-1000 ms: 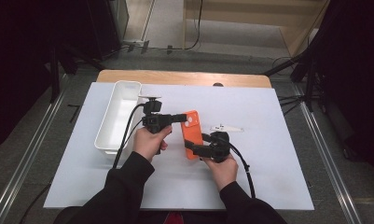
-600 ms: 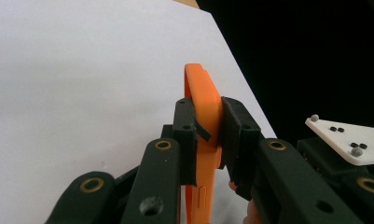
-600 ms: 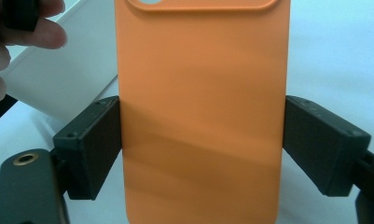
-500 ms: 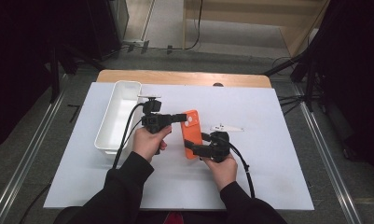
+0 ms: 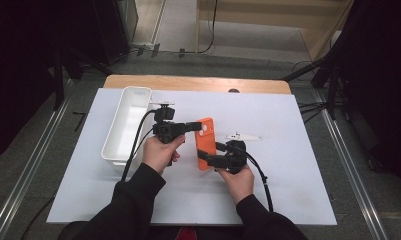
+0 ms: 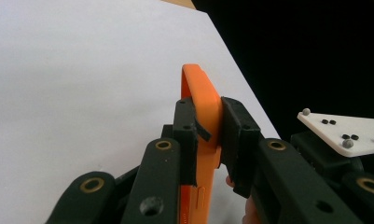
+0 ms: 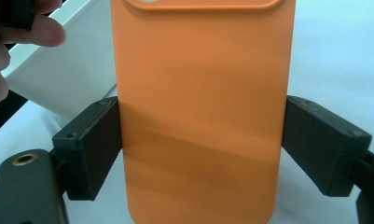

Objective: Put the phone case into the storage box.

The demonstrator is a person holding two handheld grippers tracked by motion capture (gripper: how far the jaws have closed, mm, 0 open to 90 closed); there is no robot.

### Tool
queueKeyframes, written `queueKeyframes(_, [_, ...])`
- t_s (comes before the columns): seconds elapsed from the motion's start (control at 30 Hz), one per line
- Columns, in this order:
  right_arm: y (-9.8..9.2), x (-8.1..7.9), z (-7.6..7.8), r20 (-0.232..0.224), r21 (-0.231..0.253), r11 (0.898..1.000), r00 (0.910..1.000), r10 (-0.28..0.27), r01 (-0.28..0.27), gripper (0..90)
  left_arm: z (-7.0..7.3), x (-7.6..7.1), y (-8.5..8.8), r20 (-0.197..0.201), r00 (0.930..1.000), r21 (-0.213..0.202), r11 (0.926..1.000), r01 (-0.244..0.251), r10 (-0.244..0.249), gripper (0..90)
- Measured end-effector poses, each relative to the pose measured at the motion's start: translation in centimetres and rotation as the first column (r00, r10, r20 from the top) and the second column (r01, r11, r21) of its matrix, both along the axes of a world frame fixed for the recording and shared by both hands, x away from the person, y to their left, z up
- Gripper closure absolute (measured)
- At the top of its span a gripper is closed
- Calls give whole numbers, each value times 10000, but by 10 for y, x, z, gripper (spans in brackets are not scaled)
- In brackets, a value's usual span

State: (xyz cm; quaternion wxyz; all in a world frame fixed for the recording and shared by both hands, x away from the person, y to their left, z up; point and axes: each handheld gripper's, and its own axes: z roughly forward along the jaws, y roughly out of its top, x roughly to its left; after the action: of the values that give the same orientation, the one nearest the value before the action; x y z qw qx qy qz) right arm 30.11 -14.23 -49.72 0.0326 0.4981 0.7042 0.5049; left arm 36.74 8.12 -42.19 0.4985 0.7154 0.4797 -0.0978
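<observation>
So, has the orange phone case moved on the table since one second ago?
No. In the high view the orange phone case lies at the same spot beside the white tray, with the left gripper and right gripper clamped on it.

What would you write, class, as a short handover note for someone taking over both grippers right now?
Left gripper: shut on the orange phone case, pinching its thin edge near the camera-cutout end.
Right gripper: shut on the phone case across its width, at the other end.
The case is held between both grippers over the white table. The white bin sits to the left; a small white piece lies to the right.
Done: case gripped at both ends. Left: probably placing it; where is unclear.
</observation>
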Motion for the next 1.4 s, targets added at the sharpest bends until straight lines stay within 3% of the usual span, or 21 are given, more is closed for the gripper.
queueKeyframes(0.6, [-1,1,5,138,-163,9996,9996,245,-242,100,4,-4,-4,292,9993,94,9997,228,-231,773])
queueKeyframes(0.7, [-2,0,9,237,-397,9991,9996,126,-116,101,4,-5,-4,348,9990,160,9994,292,-298,773])
queueKeyframes(0.87, [-6,0,15,330,-296,9996,9995,7,3,100,6,-7,-7,514,9980,288,9989,358,-372,773])
queueKeyframes(1.2, [-14,1,23,398,-252,9979,9974,603,-593,102,8,-10,-9,799,9942,468,9966,678,-714,772])
queueKeyframes(1.4, [-24,3,28,238,-335,9952,9954,926,-918,114,11,-12,-10,1008,9903,810,9928,882,-962,771])
